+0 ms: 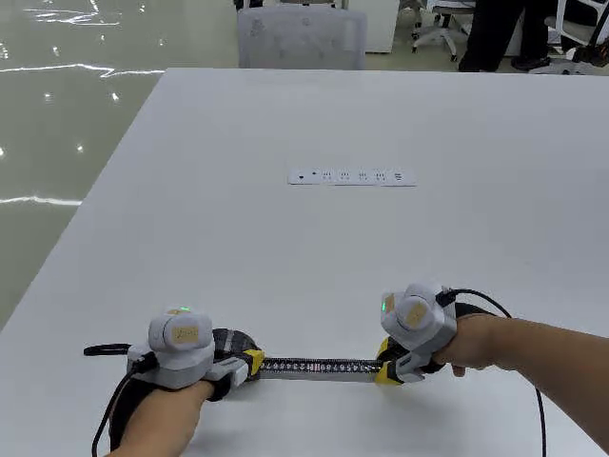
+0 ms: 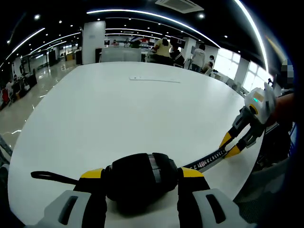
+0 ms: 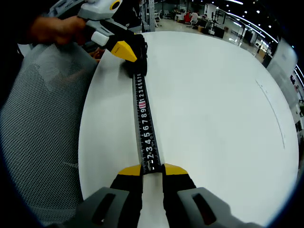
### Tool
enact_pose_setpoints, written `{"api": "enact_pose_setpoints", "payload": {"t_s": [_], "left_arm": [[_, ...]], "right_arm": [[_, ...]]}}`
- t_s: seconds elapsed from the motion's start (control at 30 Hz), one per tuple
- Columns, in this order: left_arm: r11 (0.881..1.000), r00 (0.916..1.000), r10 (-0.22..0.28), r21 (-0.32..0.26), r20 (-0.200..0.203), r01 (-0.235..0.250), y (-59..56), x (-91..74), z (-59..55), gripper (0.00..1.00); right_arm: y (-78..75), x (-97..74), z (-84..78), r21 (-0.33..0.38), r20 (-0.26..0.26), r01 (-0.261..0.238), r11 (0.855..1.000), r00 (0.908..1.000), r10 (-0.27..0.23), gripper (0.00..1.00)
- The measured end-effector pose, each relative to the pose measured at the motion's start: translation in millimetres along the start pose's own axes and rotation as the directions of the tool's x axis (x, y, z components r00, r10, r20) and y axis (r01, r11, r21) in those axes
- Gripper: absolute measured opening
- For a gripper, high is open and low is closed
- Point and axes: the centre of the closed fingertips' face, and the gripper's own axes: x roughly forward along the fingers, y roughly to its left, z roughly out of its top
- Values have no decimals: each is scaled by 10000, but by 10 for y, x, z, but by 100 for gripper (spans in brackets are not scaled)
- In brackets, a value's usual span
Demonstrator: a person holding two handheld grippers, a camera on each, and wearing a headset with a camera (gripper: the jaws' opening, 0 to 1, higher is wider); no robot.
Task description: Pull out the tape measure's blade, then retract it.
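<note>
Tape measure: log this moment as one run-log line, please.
state: blade out | left gripper shut on tape measure case | right gripper shut on blade end | blade stretched between grippers, along table near edge

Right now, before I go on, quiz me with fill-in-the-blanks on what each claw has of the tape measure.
1. The left claw is shut on the black ____ of the tape measure.
2. The right claw pinches the ____ of the blade.
3. The blade spans from claw to claw, numbers facing ____.
4. The power strip beyond the claws is ____ in colour.
Missing words: case; tip; up; white.
</note>
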Motion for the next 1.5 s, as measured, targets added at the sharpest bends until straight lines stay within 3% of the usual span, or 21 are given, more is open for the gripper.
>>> {"api": "enact_pose_setpoints", "payload": {"t_s": [1.5], "left_arm": [[9998,10000,-37,-219,-44,36,11,0,-8,56]], "right_arm": [[39,162,302,199,324,-75,9998,9995,68,14]]}}
